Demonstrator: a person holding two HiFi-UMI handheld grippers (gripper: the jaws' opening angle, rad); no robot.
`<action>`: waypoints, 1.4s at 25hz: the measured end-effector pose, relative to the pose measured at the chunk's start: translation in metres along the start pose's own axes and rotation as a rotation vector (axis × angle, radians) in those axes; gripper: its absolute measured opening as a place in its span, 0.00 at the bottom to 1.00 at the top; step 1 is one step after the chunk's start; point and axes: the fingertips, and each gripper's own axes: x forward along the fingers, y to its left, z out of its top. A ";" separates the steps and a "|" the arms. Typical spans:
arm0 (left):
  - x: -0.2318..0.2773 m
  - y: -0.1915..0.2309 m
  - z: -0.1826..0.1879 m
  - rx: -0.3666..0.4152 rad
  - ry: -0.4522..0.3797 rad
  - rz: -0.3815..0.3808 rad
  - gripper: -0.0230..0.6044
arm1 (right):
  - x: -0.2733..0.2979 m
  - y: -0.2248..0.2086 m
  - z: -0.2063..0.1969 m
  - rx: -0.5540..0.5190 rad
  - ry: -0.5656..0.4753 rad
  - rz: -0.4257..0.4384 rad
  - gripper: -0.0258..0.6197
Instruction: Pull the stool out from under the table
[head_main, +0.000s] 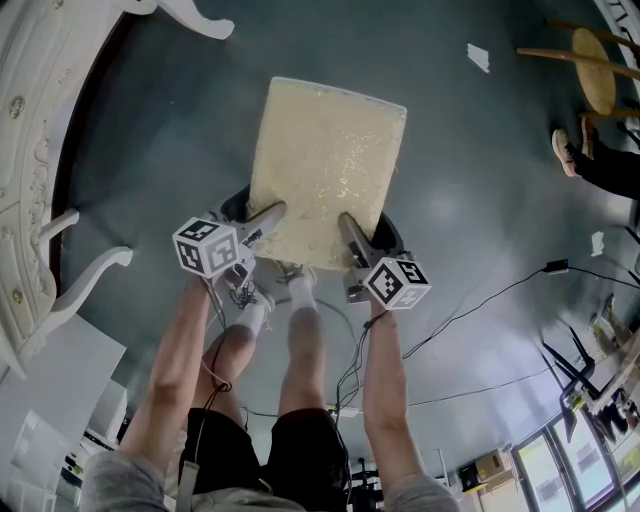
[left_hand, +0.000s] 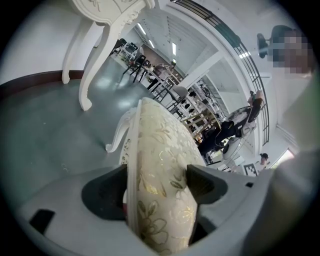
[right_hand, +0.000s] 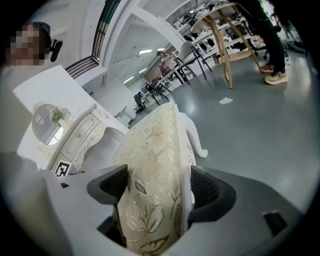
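Stool (head_main: 325, 170) stands on open floor (head_main: 480, 200), right of the white desk (head_main: 25, 150) and apparently clear of it. Left gripper (head_main: 262, 222) and right gripper (head_main: 350, 232) each have their jaws clamped on its padded near edge, forearms (head_main: 385, 400) reaching down in parallel. Pull looks nearly finished; next is probably a short drag, then release.

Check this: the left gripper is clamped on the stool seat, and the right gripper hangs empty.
Not empty: the right gripper is also clamped on the stool seat, as the right gripper view shows. The left gripper is clamped on it, as stated.
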 end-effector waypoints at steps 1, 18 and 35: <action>0.000 0.000 0.000 0.001 -0.001 0.001 0.62 | 0.000 0.000 0.000 0.001 -0.001 0.000 0.64; -0.009 -0.018 0.025 0.246 0.042 0.177 0.62 | -0.008 0.013 0.028 -0.265 0.101 -0.144 0.64; -0.161 -0.126 0.202 0.334 -0.347 0.275 0.54 | -0.034 0.237 0.173 -0.596 -0.064 0.058 0.64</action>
